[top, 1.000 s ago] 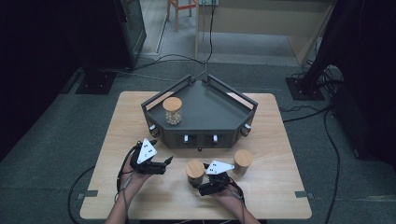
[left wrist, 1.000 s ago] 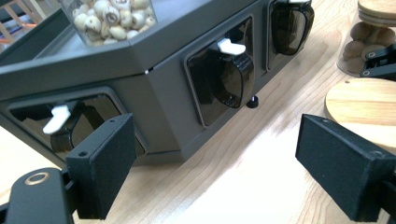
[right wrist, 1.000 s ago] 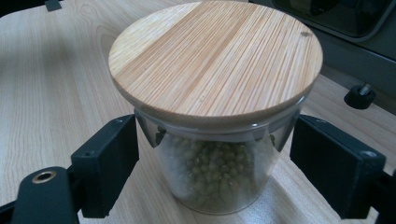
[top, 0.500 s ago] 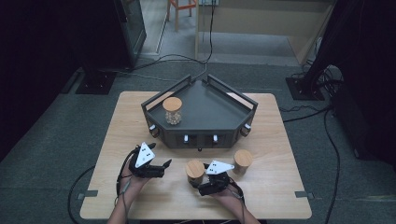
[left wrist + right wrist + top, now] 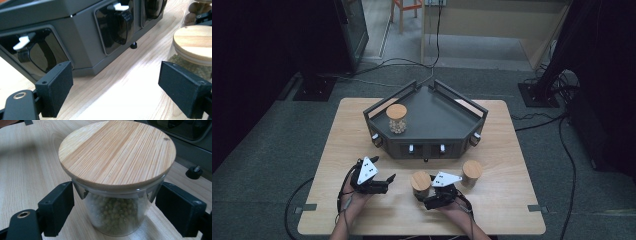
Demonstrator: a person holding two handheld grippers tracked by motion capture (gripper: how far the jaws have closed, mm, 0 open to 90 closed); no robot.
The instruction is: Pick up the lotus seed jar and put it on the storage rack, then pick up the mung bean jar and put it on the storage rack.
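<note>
A glass jar of green beans (image 5: 117, 162) with a round wooden lid stands on the wooden table; in the high view this jar (image 5: 421, 182) sits in front of the dark grey rack (image 5: 432, 117). My right gripper (image 5: 115, 212) has a pad at each side of the glass just under the lid and is shut on it; the high view has that gripper (image 5: 422, 195) at the jar's near side. My left gripper (image 5: 384, 182) hovers to the jar's left, open and empty. In its own view the left gripper (image 5: 120, 95) faces the rack front (image 5: 82, 37), the same jar (image 5: 192, 42) at right.
A second lidded jar (image 5: 472, 172) stands to the right of the held one; it holds brown pieces (image 5: 197, 12). A third jar (image 5: 397, 118) stands on top of the rack at its left. White latches (image 5: 120, 7) mark the rack's front drawers. Bare table (image 5: 512, 210) lies near right.
The left gripper has drifted a little toward the near table edge. The right gripper and the jars have stayed put.
</note>
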